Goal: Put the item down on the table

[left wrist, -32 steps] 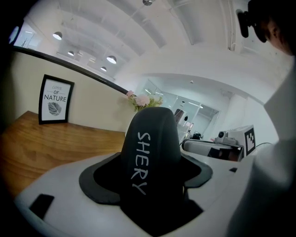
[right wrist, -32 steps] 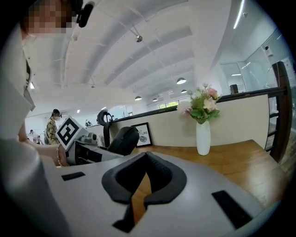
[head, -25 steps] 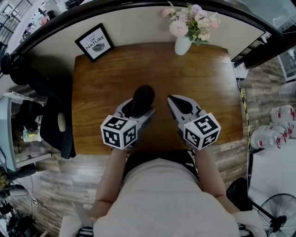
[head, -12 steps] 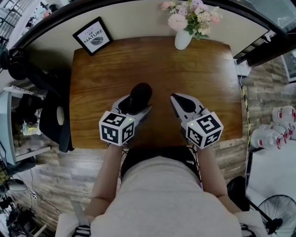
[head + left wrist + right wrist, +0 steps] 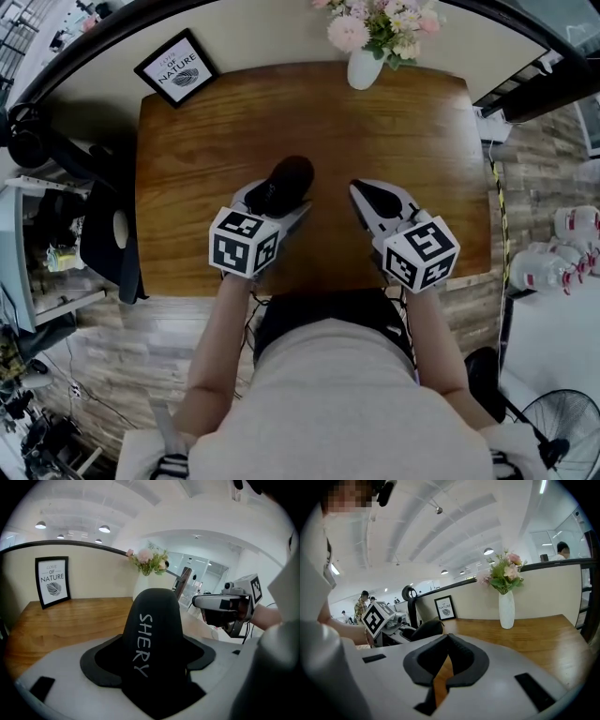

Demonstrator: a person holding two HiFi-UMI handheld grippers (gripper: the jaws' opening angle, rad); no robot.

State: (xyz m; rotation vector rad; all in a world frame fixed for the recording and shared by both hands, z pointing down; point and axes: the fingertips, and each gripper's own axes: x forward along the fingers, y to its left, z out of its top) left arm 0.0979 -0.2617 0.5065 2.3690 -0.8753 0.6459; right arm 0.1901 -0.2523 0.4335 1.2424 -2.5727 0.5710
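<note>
Left tongs (image 5: 281, 199): grasping black item (image 5: 292, 173)
Right tongs (image 5: 361, 190): clenched, empty
Risk: releasing high could tumble it off the desk's (image 5: 403, 141) 6 o'clock edge

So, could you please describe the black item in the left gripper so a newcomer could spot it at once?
Start at the brown wooden table; over its middle, the left gripper grips a rounded, matte black item between its jaws. Unlike the white vase and the black-framed picture at the far edge, it bears white lettering, SHERY, down its side.
</note>
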